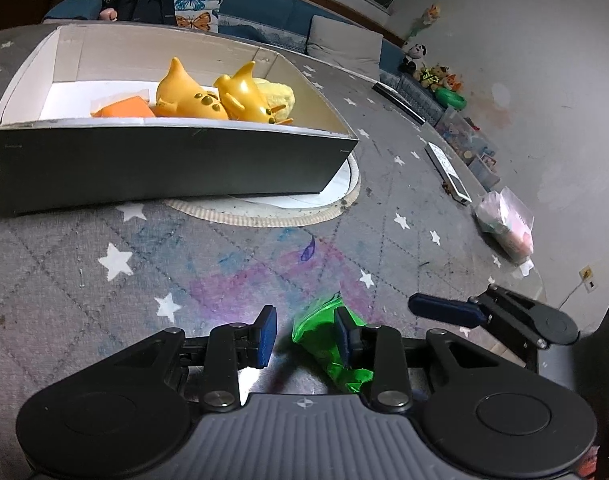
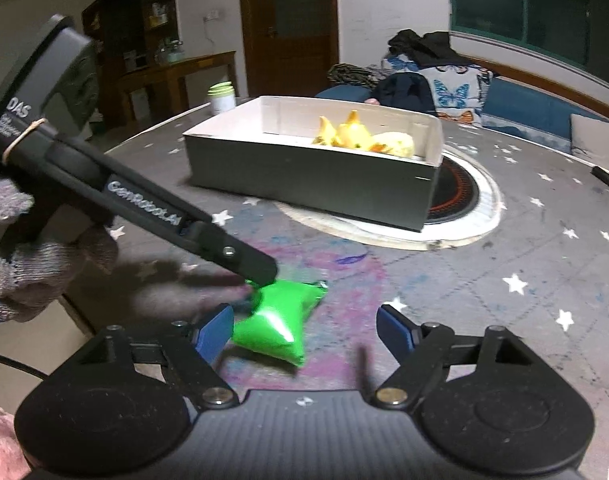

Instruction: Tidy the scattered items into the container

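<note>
risk: green pouch (image 2: 278, 322) slick, puffy; could squirt from between fingers or get pinched only by edge if left gripper (image 1: 306, 336) closes off-centre. left gripper low over star-print cloth (image 1: 116, 264), angled down, jaws parted around pouch, right pad touching it, not clamped. right gripper (image 2: 304, 330) wide, holding nothing, just beside pouch. pouch on cloth, well apart from box (image 1: 176, 160), which holds yellow toys (image 1: 224, 98).

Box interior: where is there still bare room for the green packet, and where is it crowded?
The box has bare white floor at its left end, bordered by the left wall and the orange block. The right half is crowded with yellow toys. The green packet lies on the mat beside the open left gripper.
</note>
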